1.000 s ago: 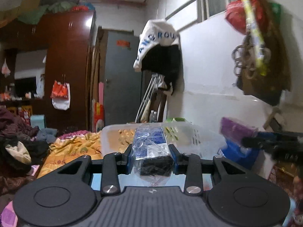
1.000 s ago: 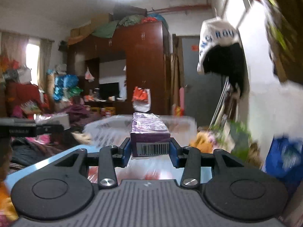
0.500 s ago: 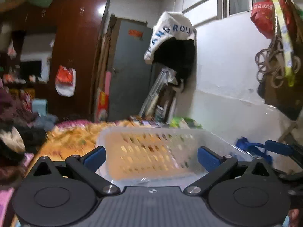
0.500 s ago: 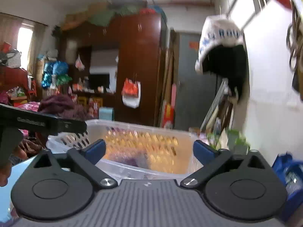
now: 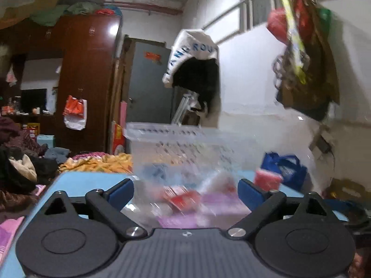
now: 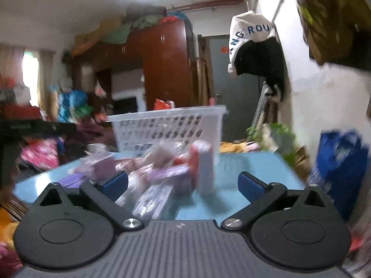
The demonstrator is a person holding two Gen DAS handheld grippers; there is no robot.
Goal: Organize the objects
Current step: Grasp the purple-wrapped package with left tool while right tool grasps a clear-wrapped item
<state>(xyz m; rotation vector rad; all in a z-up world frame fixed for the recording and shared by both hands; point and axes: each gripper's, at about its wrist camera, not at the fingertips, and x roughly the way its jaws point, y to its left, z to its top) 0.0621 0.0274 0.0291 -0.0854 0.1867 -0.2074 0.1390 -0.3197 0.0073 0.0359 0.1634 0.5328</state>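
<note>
Packets (image 5: 185, 199) at lower centre of the left wrist view were motion-blurred, labels unreadable. Basket (image 5: 185, 148) contents were indistinct. Right wrist view: boxes (image 6: 162, 171) smeared; blue bag (image 6: 340, 162) blurred at right.

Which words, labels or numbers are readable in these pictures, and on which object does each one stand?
"ROU": blue letters on the white hanging garment; letters before it are partly folded away.
Orange door sign: too blurred.
Packets on the blue table: print too blurred.

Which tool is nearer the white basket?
Probably the left tool: the basket looms just beyond its open fingers. The right tool is open too, with packets between it and the basket.
</note>
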